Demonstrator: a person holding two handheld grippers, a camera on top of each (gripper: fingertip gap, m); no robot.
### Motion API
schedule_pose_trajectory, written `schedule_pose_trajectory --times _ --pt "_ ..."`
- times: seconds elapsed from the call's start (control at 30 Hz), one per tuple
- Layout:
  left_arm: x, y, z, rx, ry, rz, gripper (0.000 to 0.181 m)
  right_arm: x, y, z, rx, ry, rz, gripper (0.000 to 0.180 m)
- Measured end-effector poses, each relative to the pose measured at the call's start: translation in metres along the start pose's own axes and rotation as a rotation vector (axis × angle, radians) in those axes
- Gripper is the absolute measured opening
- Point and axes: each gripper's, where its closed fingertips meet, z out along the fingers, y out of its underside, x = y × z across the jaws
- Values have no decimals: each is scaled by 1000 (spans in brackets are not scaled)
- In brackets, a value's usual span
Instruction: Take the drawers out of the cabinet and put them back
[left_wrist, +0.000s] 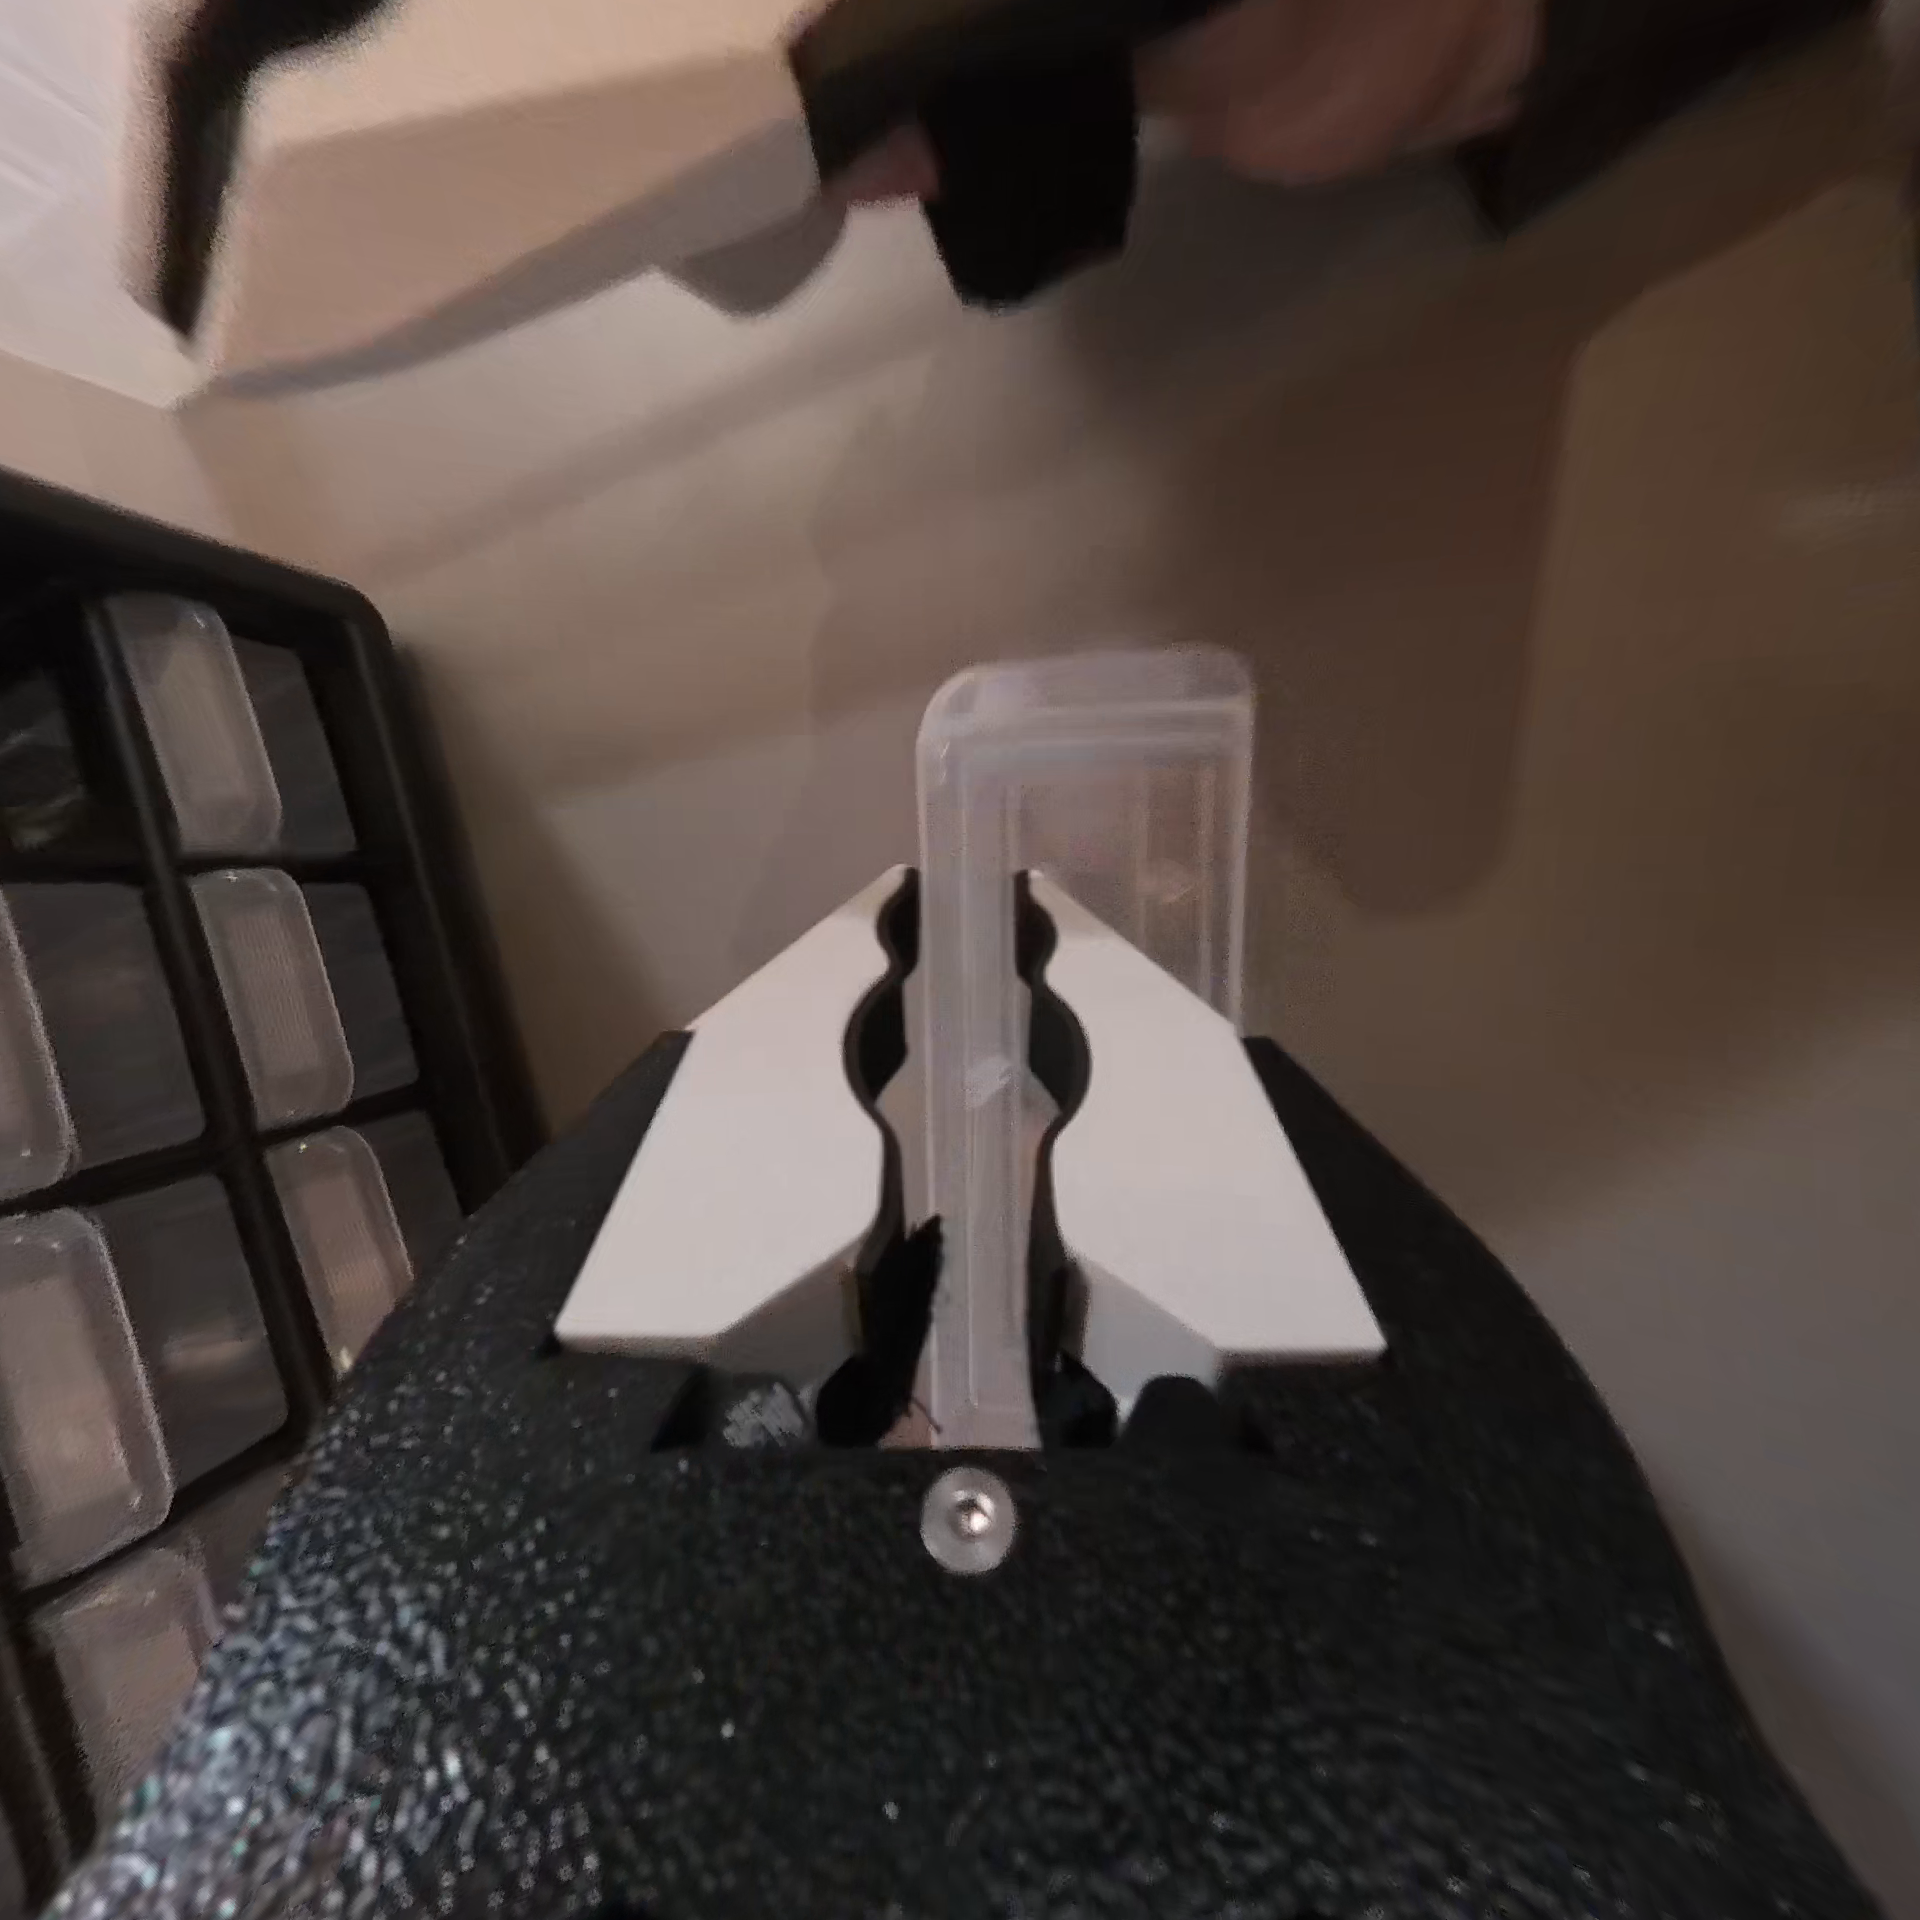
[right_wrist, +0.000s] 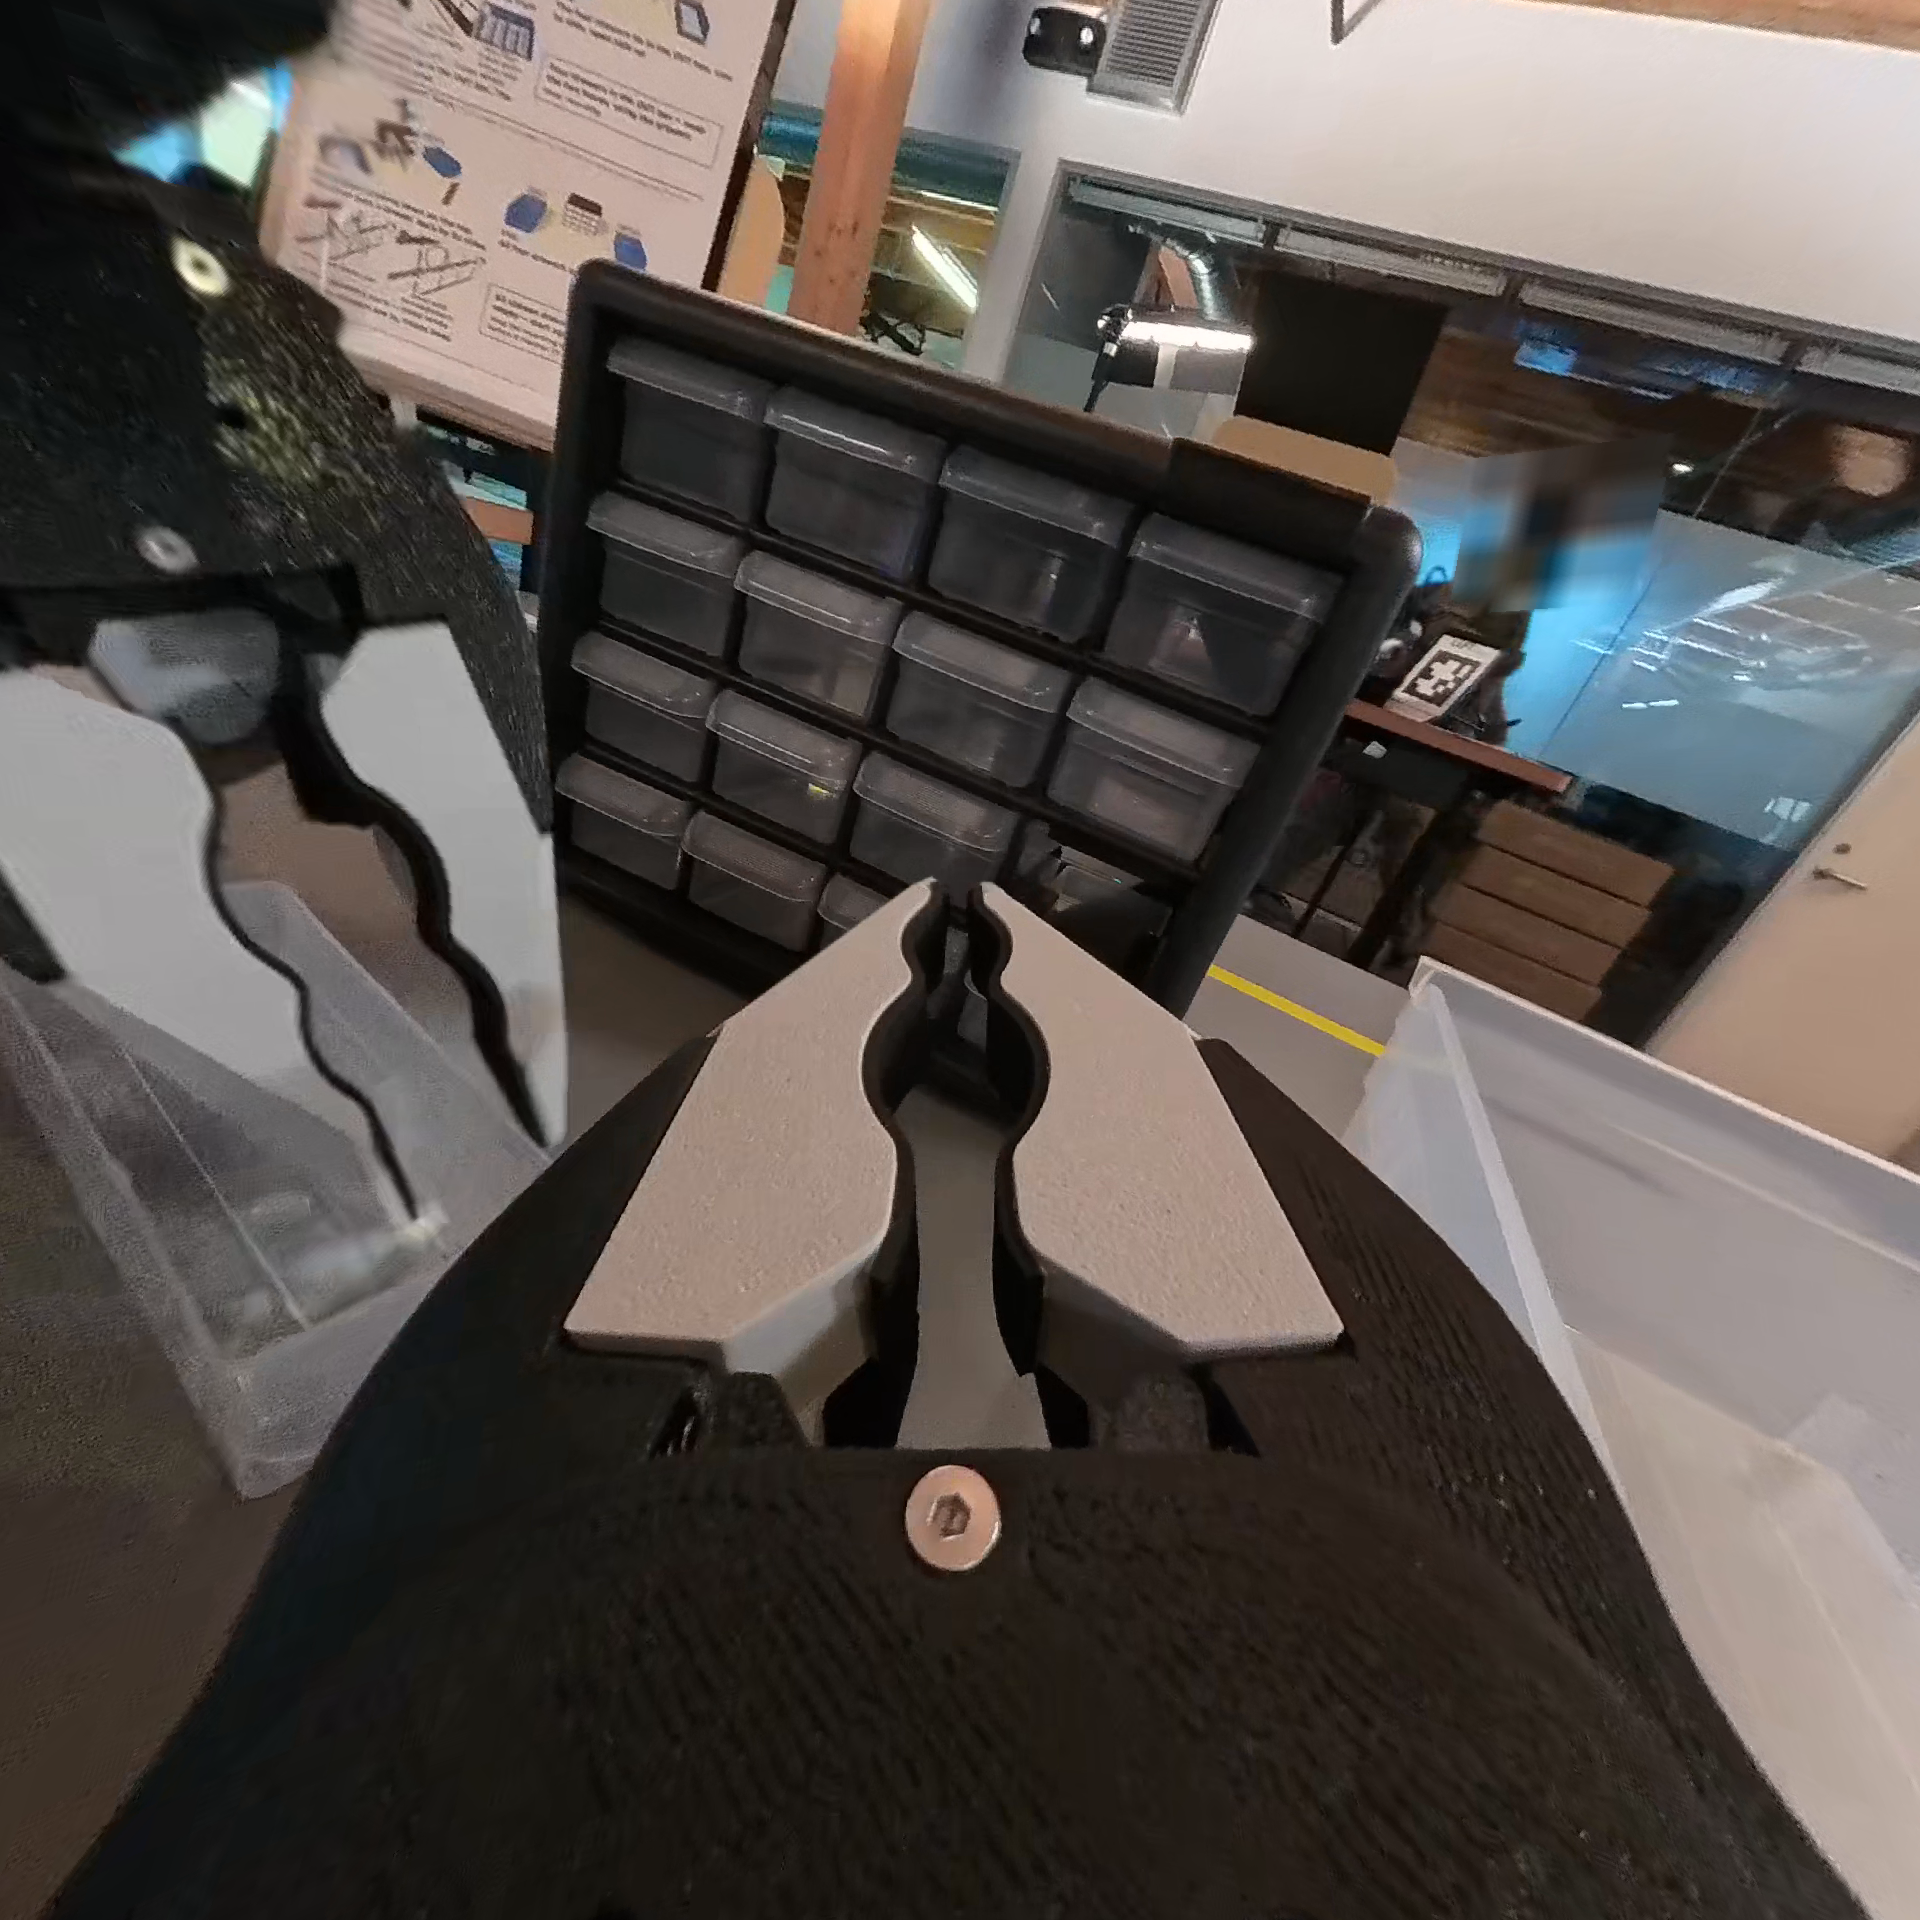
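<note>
Pinching a clear drawer (left_wrist: 1081, 831) lengthwise, left claw (left_wrist: 966, 894), drawer pointing forward, right claw (right_wrist: 958, 902) nearly closed, empty

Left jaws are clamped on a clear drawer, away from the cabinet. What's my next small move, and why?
Probably swing the left gripper back toward the cabinet and line the clear drawer up with an empty slot. The drawer is pinched by one wall, clear of the cabinet, which sits off to the left. The lower right corner of the cabinet looks open, though the right gripper partly hides it.
</note>
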Motion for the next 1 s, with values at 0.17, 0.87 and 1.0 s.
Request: schedule_pose_trajectory --times 0.17,0.87,1.0 --pt "-29 -46 -67 556 -242 -115 45 -4 -11 -5 45 -19 0 2" --pt "-169 60 -209 911 -862 -487 53 -101 25 -80 -409 -962 -654 43" --pt "-171 56 -202 909 -837 -476 42 -97 52 -76 -483 -1029 -920 51"
